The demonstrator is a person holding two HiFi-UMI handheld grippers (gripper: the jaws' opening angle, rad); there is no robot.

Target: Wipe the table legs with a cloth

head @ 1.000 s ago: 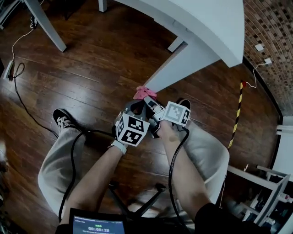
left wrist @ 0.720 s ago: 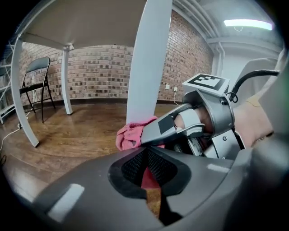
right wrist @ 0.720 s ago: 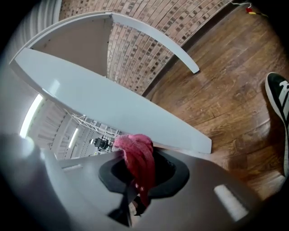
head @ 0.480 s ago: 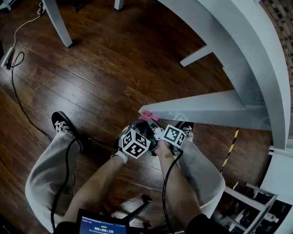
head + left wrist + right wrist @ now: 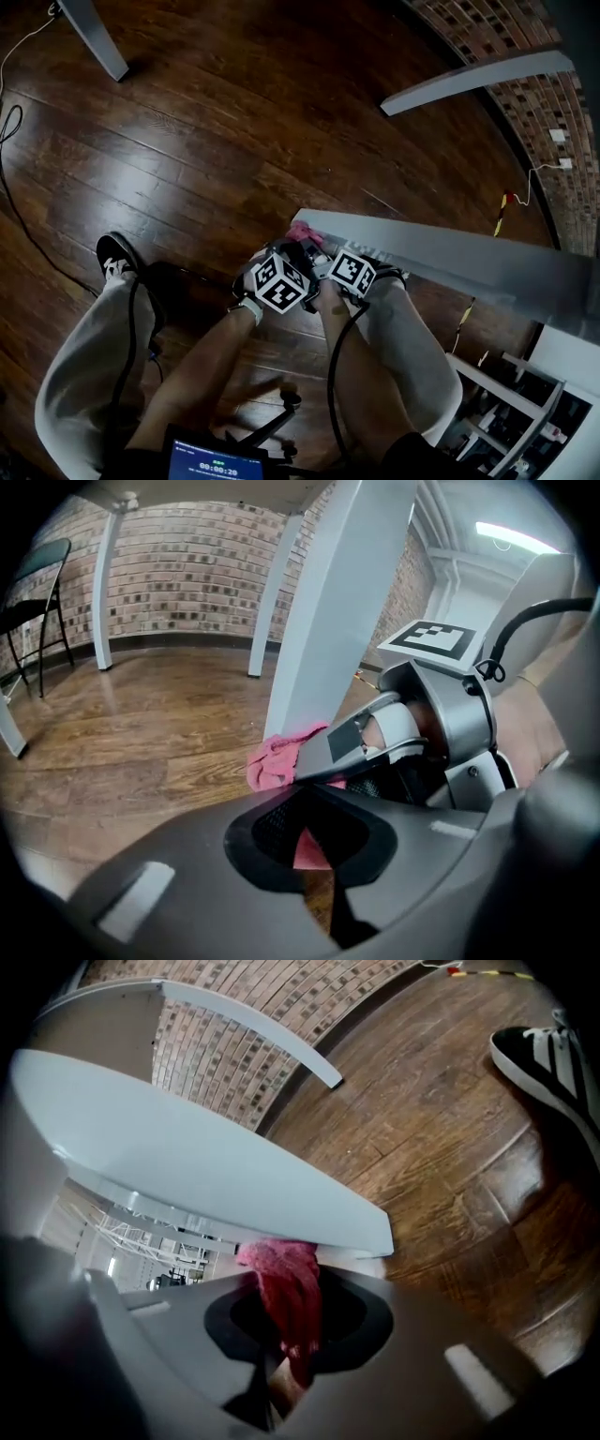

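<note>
Moved since a second ago: table leg (image 5: 450, 251), formerly running to the upper right of the head view, now lies nearly level across centre and right.
Cloth (image 5: 302, 232): pink, bunched against the leg's left end, frame centre; in the right gripper view its long axis runs top to bottom, down from the leg.
My left gripper (image 5: 291, 251): jaws closed, pinching the cloth.
My right gripper (image 5: 323, 258): likewise clamped on it.

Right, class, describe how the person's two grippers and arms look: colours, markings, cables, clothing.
The left gripper and right gripper have dark grey bodies, each carrying a white cube printed with black square markers. A black cable trails back from each. The forearms are unsleeved; a pale wristband sits on the left wrist.
</note>
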